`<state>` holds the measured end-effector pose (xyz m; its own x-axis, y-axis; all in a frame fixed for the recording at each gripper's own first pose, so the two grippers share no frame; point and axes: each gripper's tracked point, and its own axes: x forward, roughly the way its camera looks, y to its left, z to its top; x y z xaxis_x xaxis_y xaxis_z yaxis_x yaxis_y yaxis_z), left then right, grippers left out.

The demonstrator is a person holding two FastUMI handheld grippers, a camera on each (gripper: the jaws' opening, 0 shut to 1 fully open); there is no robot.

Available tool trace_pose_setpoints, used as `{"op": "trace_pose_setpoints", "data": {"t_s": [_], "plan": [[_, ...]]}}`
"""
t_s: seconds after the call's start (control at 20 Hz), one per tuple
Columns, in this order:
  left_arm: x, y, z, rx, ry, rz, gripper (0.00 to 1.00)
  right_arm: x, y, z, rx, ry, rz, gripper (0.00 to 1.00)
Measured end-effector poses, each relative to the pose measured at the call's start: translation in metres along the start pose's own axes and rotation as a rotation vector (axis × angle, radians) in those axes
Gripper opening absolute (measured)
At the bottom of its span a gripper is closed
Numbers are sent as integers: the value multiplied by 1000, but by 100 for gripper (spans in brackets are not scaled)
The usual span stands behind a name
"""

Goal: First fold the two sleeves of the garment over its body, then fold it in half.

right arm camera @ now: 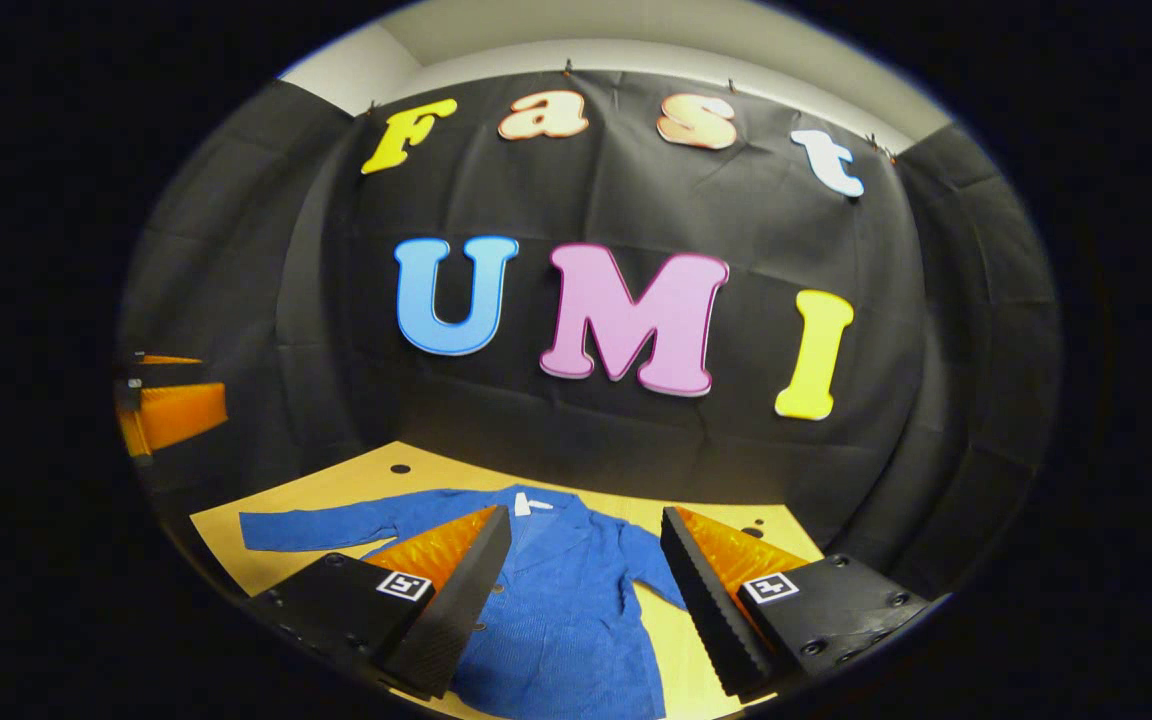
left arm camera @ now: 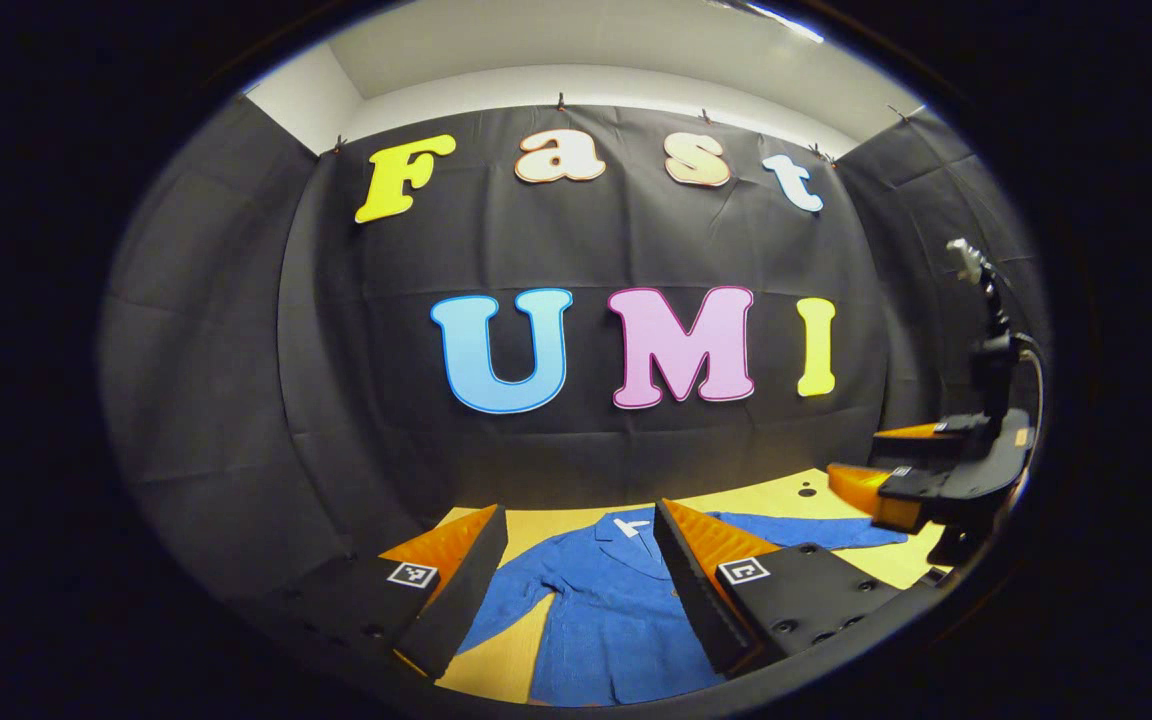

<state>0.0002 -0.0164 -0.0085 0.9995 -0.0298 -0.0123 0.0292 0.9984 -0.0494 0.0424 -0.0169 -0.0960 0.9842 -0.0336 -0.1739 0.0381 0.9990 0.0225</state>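
A blue jacket (left arm camera: pixel 606 610) lies flat and face up on the yellow table (left arm camera: pixel 786 495), collar toward the far wall. In the left gripper view one sleeve (left arm camera: pixel 826 530) stretches out to the right, and the other sleeve (left arm camera: pixel 506 600) slants down beside the body. My left gripper (left arm camera: pixel 581 510) hovers open above the collar area, holding nothing. In the right gripper view the jacket (right arm camera: pixel 566 600) has a sleeve (right arm camera: pixel 336 525) spread to the left. My right gripper (right arm camera: pixel 586 512) hangs open over its chest, nothing between the fingers. Each gripper shows in the other's view: right gripper (left arm camera: pixel 871 460), left gripper (right arm camera: pixel 211 380).
The black cloth wall closes the table off at the back and on both sides. Small dark holes (right arm camera: pixel 400 468) dot the tabletop (right arm camera: pixel 336 480) near its far edge. Bare table shows around the jacket on the left and right.
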Motion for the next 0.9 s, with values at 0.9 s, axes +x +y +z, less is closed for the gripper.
{"op": "trace_pose_setpoints", "data": {"t_s": [0.9], "plan": [[86, -91, -14, -84, 86, 107, 84, 69, -268, -242, 130, 607, -325, 98]]}}
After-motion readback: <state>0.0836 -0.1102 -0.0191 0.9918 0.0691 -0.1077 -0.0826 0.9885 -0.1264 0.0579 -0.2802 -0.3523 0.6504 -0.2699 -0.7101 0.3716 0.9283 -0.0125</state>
